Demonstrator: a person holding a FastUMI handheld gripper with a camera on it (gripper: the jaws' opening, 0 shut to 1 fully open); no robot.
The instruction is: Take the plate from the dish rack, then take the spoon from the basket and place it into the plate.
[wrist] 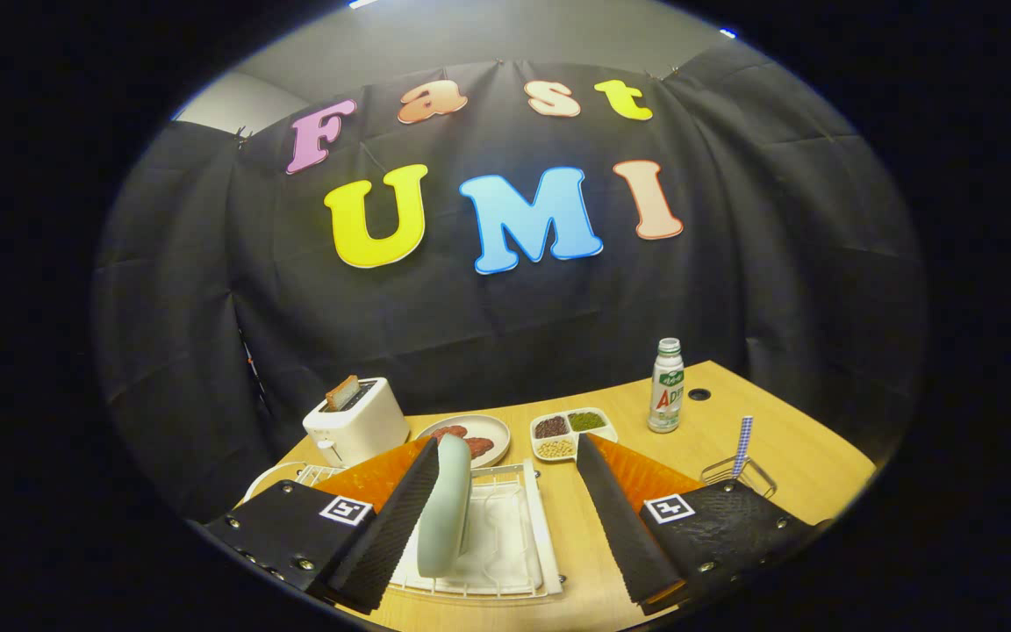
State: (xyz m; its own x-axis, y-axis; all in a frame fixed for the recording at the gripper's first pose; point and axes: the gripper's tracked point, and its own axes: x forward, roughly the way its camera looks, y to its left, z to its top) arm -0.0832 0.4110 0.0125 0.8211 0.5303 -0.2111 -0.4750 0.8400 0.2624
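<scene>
While seen from the gripper view: one moment, wooden table in a black-cloth booth.
Gripper: gripper (505, 518) fingers spread wide apart, released, nothing pressed between both; left finger (391, 527) lies just beside the plate's edge, contact cannot be told; right finger (620, 518) well apart from it.
Plate: pale green round plate (446, 513) stands on edge, upright, in the white wire dish rack (532, 535), between the fingers and closer to the left one.
Rack: sits on the light wooden table (786, 439), directly ahead of the fingers, white tray under it.
Spoon: spoon with blue-and-white checked handle (742, 446) stands upright in a small wire basket (747, 474), beyond the right finger; bowl of the spoon hidden.
Toaster: white toaster (356, 423) with a slice of toast (341, 392) sticking up, beyond the left finger.
Round dish: beige round dish with dark red food (475, 436), beside the toaster, behind the rack.
Divided dish: white three-part dish of dark, green and tan grains (571, 432), next to the round dish.
Bottle: small white bottle with green cap (666, 386), upright, beyond the divided dish, near a dark hole in the tabletop (699, 394).
</scene>
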